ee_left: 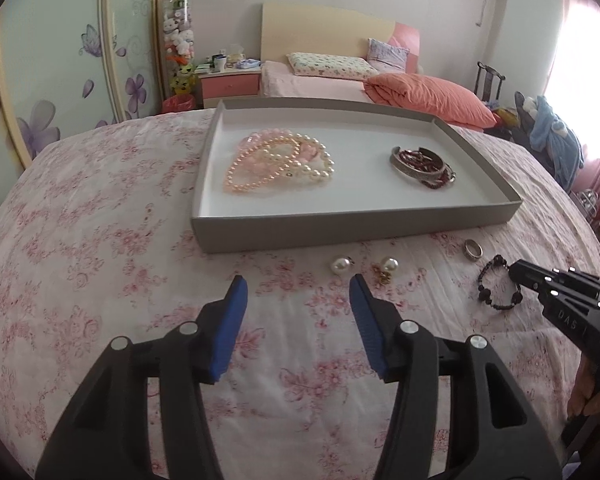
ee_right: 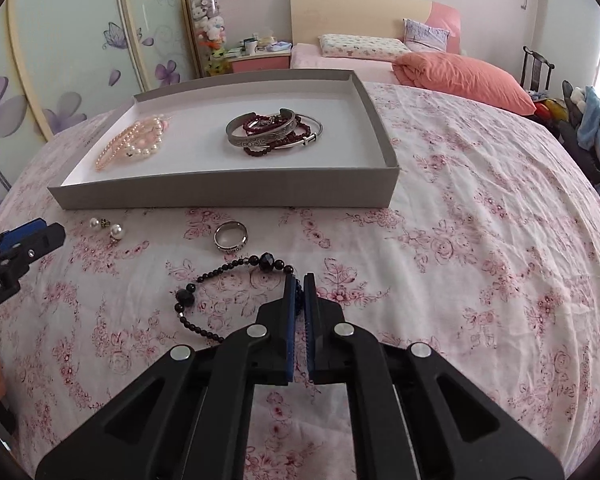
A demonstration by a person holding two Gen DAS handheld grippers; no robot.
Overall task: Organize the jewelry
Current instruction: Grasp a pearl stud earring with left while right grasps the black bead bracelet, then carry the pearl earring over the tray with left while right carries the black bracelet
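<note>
Blue pads of the right claw (ee_right: pixel 299 280) pinch one side of the black bead bracelet (ee_right: pixel 220 300), which lies on the floral cloth (ee_right: pixel 460 240) on the near side of the tray (ee_right: pixel 228 196); the rest of its loop trails off to the claw's left, flat on the cloth. Between bracelet and tray sits a silver ring (ee_right: pixel 230 236), close to the tray's front wall. Further left along that wall lie two pearl earrings (ee_left: pixel 364 266), side by side, just ahead of the left claw (ee_left: pixel 298 284), whose jaws stand wide apart and grasp nothing, hovering above the cloth. Inside the tray, a heap of pink and white pearl strands (ee_left: pixel 280 160) rests toward its left end, and a pile of silver bangles with dark red bead bracelets (ee_right: pixel 274 132) rests toward its right, the two heaps well apart on the white floor.
</note>
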